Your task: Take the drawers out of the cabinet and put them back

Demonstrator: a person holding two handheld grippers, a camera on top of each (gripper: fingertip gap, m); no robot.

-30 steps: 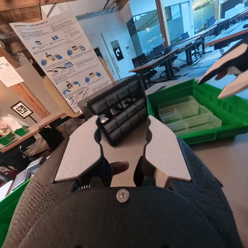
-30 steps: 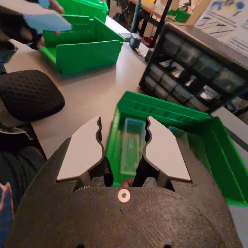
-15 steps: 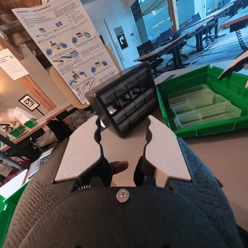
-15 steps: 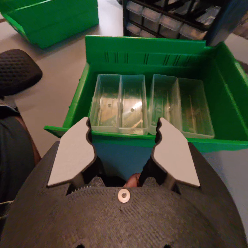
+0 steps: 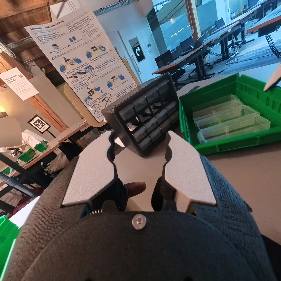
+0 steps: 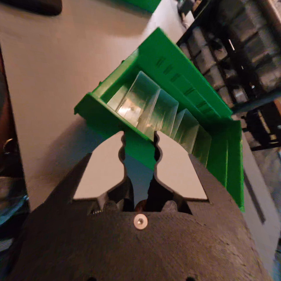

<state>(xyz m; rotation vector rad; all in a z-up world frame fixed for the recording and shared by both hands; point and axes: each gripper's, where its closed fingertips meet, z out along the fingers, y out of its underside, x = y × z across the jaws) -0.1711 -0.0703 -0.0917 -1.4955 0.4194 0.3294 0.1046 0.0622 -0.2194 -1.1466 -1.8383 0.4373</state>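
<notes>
The black drawer cabinet [image 5: 146, 115] stands on the table with several clear drawers in it and a few empty slots; it also shows blurred in the right wrist view [image 6: 237, 50]. Several clear drawers [image 5: 228, 120] lie side by side in the green bin [image 5: 220, 146], which the right wrist view shows tilted [image 6: 171, 66] with the drawers [image 6: 146, 109] inside. My left gripper [image 5: 139, 135] is open and empty, short of the cabinet's front. My right gripper [image 6: 139, 133] is open and empty, just over the bin's near wall. Its fingertip [image 5: 273, 80] shows above the bin.
A large instruction poster [image 5: 79, 66] stands behind the cabinet. Another green bin [image 5: 6, 237] sits at my lower left. A dark rounded object [image 6: 35, 7] lies on the table at far left. Office desks and chairs [image 5: 197, 57] fill the background. A person sits at far left.
My right gripper has rolled and dropped closer to the bin's near wall, and its jaws have narrowed. My left gripper has swung slightly left, so the cabinet sits more centred.
</notes>
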